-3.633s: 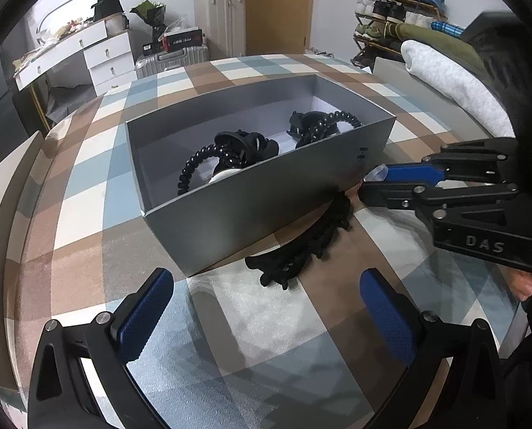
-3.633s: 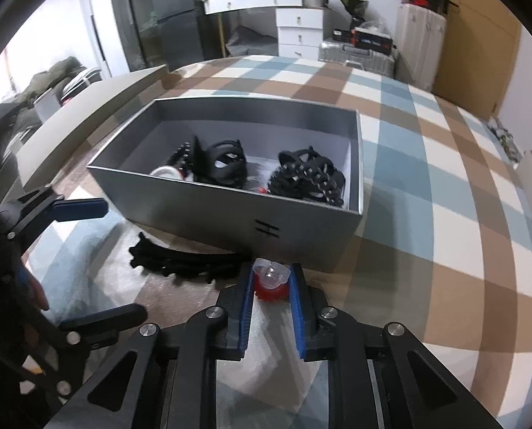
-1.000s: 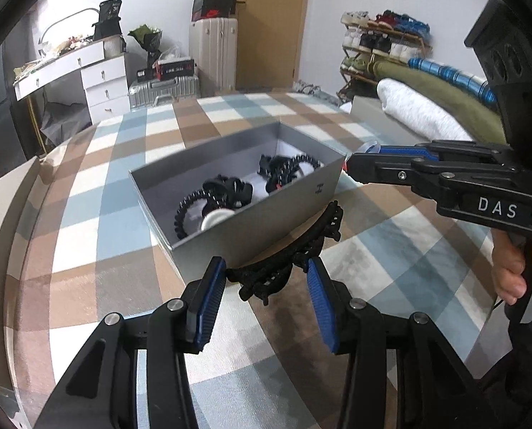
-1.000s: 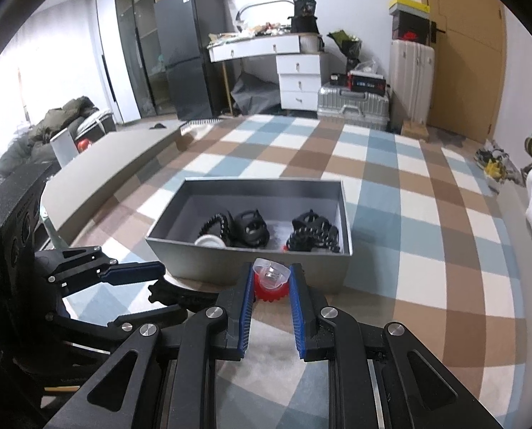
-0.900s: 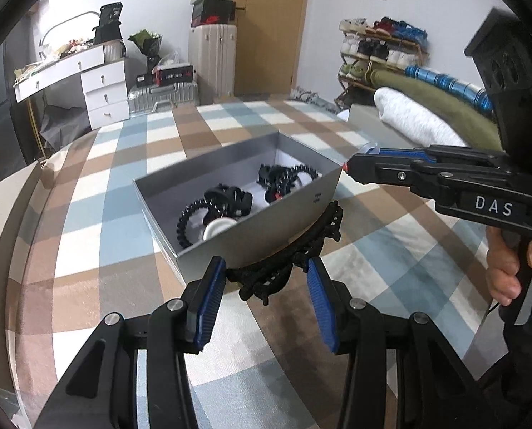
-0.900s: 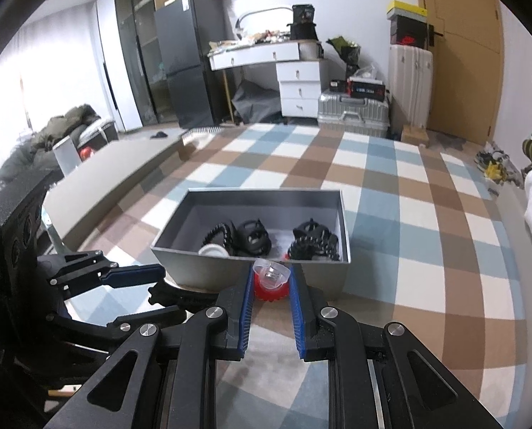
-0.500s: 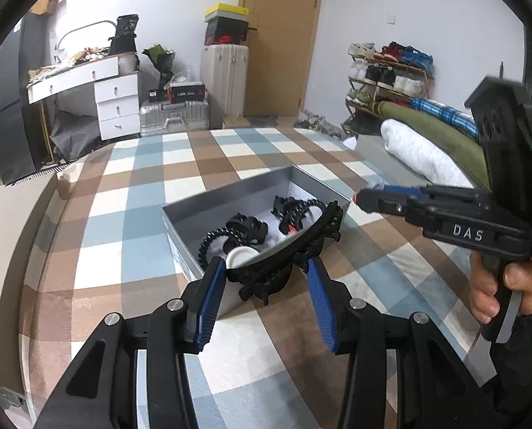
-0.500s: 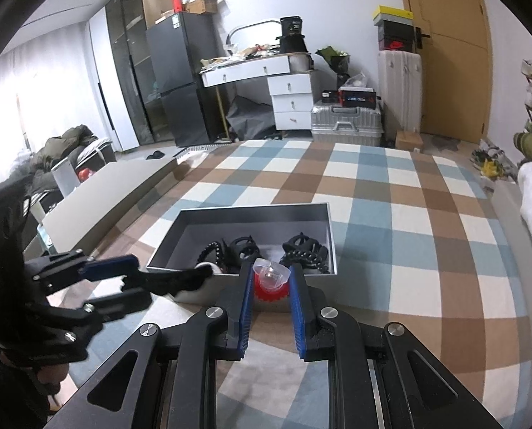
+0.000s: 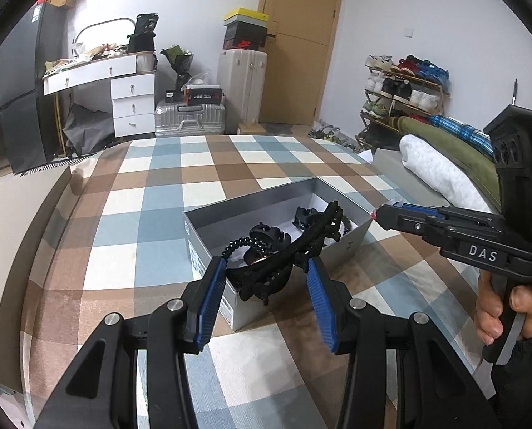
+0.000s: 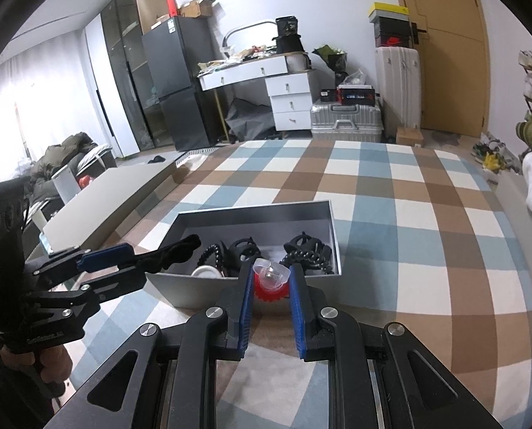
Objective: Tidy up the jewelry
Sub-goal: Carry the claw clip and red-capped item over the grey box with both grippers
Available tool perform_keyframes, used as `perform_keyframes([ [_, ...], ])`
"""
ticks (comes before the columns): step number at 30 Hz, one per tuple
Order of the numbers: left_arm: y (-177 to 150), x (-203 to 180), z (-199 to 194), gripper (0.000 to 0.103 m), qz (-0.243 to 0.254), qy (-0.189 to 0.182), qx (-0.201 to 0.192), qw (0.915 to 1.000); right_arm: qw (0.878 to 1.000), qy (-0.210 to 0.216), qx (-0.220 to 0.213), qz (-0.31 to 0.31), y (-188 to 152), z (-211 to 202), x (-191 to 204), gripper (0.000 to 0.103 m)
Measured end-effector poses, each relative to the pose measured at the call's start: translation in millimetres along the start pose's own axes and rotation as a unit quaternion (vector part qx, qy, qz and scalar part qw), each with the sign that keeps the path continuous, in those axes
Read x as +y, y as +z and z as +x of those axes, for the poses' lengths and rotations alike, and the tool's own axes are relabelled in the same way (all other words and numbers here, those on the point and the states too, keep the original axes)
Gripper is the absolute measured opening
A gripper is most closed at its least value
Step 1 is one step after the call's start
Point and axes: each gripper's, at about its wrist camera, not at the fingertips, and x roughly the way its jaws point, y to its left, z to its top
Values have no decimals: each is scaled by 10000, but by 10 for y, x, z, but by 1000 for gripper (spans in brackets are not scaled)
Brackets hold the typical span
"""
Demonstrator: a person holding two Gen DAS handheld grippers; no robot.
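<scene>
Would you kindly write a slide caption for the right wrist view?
Right tool grips a small red-and-clear jewelry case near the grey box on a checked cloth.

We see even, soft indoor light; bright glare from window (image 10: 19, 114) at left. Strong fisheye bending, black vignette at corners. Faint shadows under grey box (image 10: 251, 296). Focus sharp throughout.
</scene>
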Motion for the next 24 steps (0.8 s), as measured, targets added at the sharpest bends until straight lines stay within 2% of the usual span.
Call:
perform_keyframes([
  [9, -17, 37, 136, 41, -71, 154, 18, 9999, 9998, 125, -61, 157, 7, 149, 27, 19],
  [24, -23, -1, 163, 41, 148, 370, -48, 9992, 9989, 178, 4, 436, -6, 440, 15, 19],
])
